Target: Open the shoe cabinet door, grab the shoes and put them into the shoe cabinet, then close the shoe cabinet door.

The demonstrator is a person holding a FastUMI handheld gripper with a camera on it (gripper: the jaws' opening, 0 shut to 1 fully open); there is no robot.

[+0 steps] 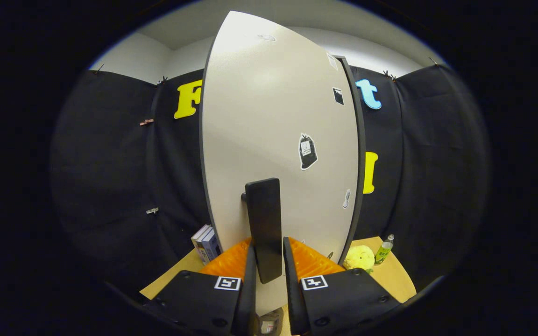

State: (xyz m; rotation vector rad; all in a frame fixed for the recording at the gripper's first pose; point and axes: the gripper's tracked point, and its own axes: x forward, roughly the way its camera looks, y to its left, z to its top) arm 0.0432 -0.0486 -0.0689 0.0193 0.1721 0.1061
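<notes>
The gripper [269, 261] was at the tall off-white shoe cabinet door [269, 130], which bore several small stickers. Its fingers stood on either side of the door's flat black upright handle [264, 224], the lower end of the handle between them; whether both pressed on it could not be told. The cabinet stood on a light wooden table [392, 275]. Beside it lay a yellow plush toy [359, 257], a small green bottle [384, 250] and stacked books [205, 242].
</notes>
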